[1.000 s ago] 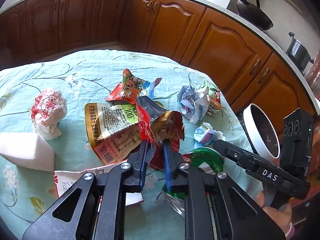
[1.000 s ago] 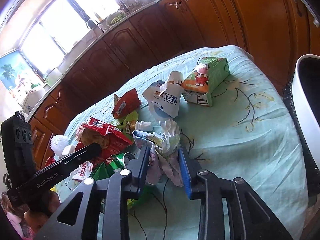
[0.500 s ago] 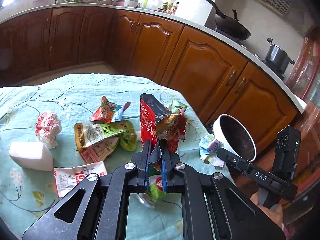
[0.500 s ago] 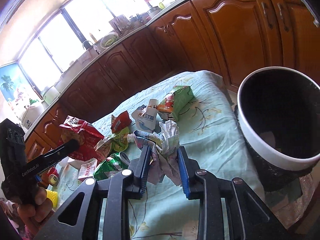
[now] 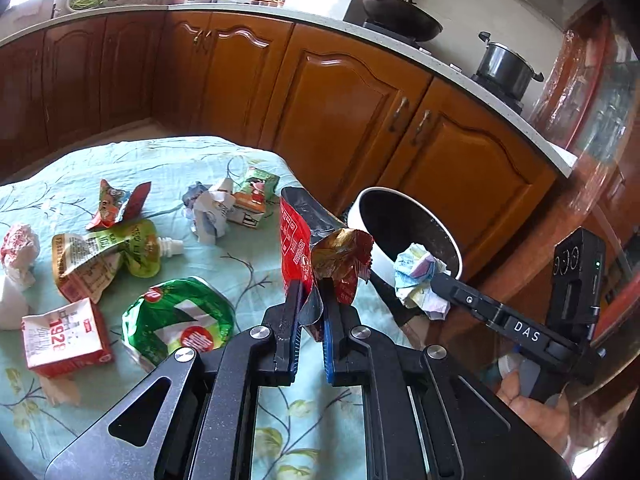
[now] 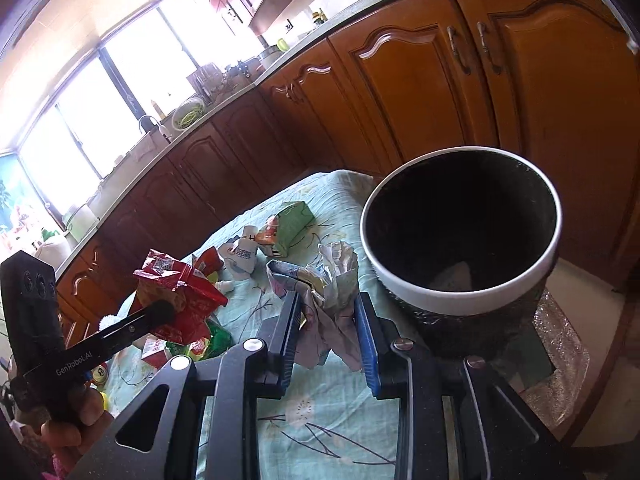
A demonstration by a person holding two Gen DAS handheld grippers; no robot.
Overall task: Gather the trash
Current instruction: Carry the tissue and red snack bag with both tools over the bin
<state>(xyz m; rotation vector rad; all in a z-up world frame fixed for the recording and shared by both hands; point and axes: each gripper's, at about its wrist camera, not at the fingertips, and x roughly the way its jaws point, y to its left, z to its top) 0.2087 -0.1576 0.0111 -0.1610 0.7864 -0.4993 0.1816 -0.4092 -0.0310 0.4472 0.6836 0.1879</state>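
In the left wrist view, a green wrapper (image 5: 176,328) lies lower left on the table (image 5: 248,272). At centre the left hand-held gripper (image 5: 312,300) clamps a red snack bag (image 5: 300,248). To its right, the right hand-held gripper (image 6: 326,312) pinches crumpled paper (image 6: 332,280) beside the bin (image 6: 460,300).

Wooden cabinets (image 5: 352,112), a wok (image 5: 400,20) and a steel pot (image 5: 506,66) on the stove.

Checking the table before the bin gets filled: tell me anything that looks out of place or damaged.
Litter is strewn over the floral tablecloth: a squashed green packet, a flattened spouted pouch, a dented red carton, a torn wrapper. All of it is crumpled trash. Nothing looks spilled, and the white bin stands upright.
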